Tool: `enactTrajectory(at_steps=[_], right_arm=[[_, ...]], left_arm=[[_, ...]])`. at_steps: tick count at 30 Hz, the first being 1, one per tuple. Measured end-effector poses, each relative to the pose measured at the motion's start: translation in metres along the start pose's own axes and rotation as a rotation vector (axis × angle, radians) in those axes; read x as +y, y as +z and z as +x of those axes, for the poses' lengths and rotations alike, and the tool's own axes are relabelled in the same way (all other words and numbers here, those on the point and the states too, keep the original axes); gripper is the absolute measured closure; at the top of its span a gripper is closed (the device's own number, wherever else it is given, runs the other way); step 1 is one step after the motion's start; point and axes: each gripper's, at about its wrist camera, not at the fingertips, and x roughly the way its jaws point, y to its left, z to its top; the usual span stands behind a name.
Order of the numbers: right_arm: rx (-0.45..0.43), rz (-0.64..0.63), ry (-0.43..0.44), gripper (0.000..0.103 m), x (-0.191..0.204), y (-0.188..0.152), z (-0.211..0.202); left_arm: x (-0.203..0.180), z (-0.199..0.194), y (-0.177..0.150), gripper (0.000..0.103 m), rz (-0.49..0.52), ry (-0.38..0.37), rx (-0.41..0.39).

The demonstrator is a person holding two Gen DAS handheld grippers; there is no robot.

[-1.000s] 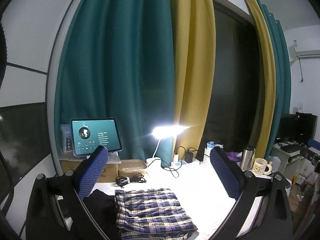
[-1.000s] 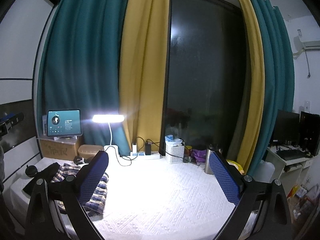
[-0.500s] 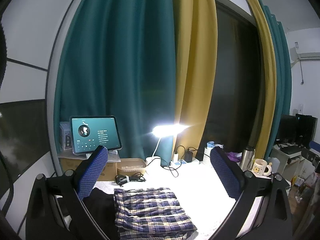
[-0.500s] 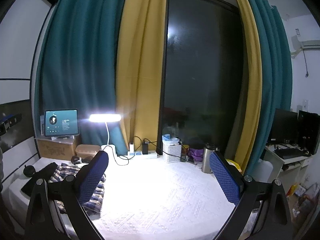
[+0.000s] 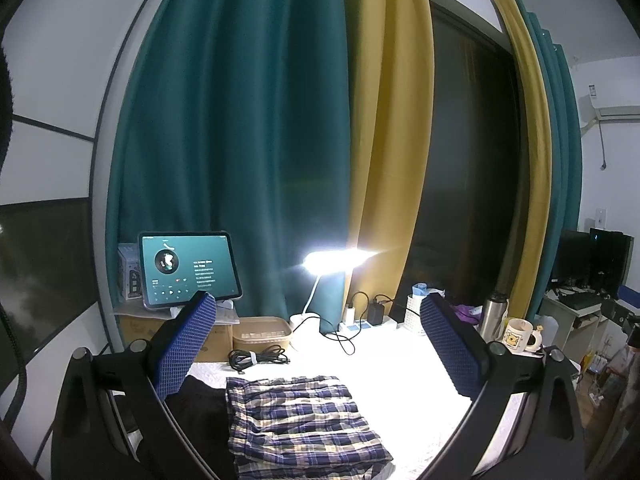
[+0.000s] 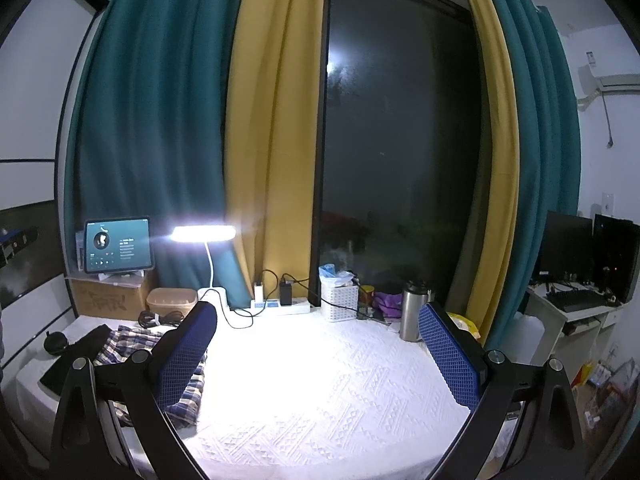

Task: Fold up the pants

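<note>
The plaid pants [image 5: 300,424] lie folded into a neat rectangle on the white table [image 5: 400,364], low in the left wrist view. A black garment [image 5: 198,400] lies just left of them. My left gripper [image 5: 318,344] is raised above the pants, open, with nothing between its blue pads. In the right wrist view the plaid pants [image 6: 120,346] show at the far left, partly behind the left finger. My right gripper [image 6: 318,354] is open and empty over the bare white table [image 6: 320,380].
Along the back edge stand a tablet [image 5: 188,270] on a cardboard box, a lit desk lamp [image 5: 336,258], a power strip [image 6: 280,306], a white basket [image 6: 339,300], a steel flask [image 6: 412,316] and a mug [image 5: 518,334]. A coiled cable [image 5: 258,358] lies behind the pants.
Both grippers have lifted a little, so the table and the pants sit slightly lower in view. The pants have not moved.
</note>
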Motion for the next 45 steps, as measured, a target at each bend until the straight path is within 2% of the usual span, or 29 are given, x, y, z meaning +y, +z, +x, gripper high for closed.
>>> enactTrajectory(at_steps=[45], right_arm=[[0.006,0.009,-0.011,0.002,0.002,0.0,0.001]], left_arm=[[-0.018,0.0,-0.001,0.002,0.046,-0.053,0.006]])
